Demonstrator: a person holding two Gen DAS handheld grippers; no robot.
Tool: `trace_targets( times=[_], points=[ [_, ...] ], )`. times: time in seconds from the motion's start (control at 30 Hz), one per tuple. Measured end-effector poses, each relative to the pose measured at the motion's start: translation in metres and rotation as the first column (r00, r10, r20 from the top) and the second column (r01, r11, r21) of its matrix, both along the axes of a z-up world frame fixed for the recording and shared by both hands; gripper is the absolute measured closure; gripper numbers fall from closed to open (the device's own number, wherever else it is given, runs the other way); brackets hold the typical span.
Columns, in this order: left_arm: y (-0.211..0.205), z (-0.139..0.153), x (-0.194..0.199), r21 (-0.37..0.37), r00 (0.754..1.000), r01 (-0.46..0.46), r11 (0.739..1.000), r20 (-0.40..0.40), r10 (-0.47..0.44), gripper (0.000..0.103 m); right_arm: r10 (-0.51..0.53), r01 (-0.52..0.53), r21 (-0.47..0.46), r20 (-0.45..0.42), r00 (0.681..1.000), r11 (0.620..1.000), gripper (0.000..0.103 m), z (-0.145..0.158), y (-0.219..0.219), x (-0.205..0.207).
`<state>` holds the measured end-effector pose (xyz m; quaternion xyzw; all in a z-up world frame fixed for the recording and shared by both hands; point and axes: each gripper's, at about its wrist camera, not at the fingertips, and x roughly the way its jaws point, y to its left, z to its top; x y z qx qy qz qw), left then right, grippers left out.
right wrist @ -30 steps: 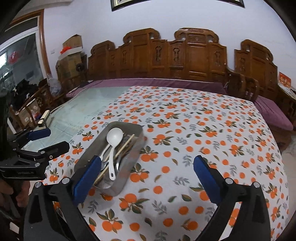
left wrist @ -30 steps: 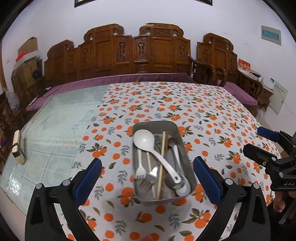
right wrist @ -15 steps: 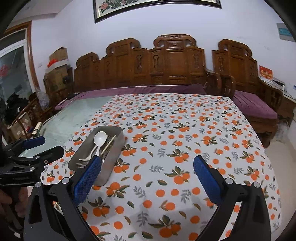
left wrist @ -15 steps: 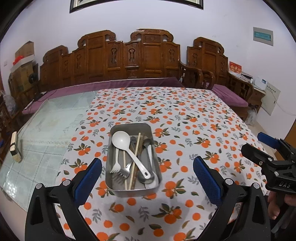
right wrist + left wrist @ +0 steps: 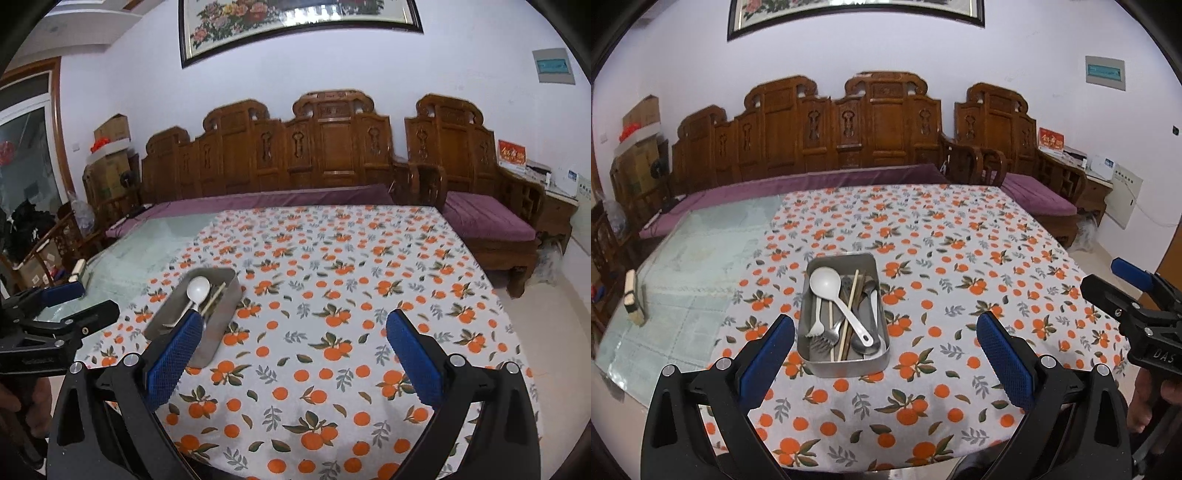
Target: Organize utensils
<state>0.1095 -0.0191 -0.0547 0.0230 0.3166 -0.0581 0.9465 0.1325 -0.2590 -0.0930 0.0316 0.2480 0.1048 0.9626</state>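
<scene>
A metal tray (image 5: 812, 363) sits on the orange-print tablecloth and holds a white spoon (image 5: 825, 282), forks (image 5: 817, 326), wooden chopsticks (image 5: 850, 314) and metal spoons (image 5: 871, 295). My left gripper (image 5: 885, 350) is open and empty, held back from the tray's near end. My right gripper (image 5: 294, 349) is open and empty, to the right of the tray (image 5: 216, 332), which shows at the left with the white spoon (image 5: 198, 288). Each gripper also shows in the other's view: the right one (image 5: 1123, 291), the left one (image 5: 70, 302).
The tablecloth (image 5: 960, 258) covers the right part of a glass-topped table (image 5: 701, 251). A small wooden block (image 5: 633, 297) lies on the glass at the left. A carved wooden bench (image 5: 849, 129) with purple cushions stands behind the table.
Both grippers have pulled back and up from the table, so the tray looks smaller and farther away. Both stay open. The utensils in the tray have not moved.
</scene>
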Motion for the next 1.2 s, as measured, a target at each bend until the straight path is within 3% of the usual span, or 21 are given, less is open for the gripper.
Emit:
trace_targets(
  times=[0.63, 0.93, 1.2],
  points=[
    [-0.005, 0.093, -0.051, -0.032, 0.986, 0.007, 0.999, 0.166, -0.001, 0.008, 0.001, 0.000, -0.009, 0.182, 0.983, 1.000, 0.003, 0.089, 0.009, -0.061],
    [0.003, 0.113, -0.061, -0.038, 0.976, -0.027, 0.999, 0.216, 0.034, 0.008, -0.033, 0.034, -0.003, 0.237, 0.971, 0.999, 0.003, 0.109, 0.006, -0.073],
    [0.012, 0.117, -0.065, -0.048, 0.970, -0.055, 0.997, 0.235, 0.065, 0.008, -0.045, 0.045, 0.008, 0.234, 0.971, 0.999, 0.003, 0.109, 0.002, -0.073]
  ],
)
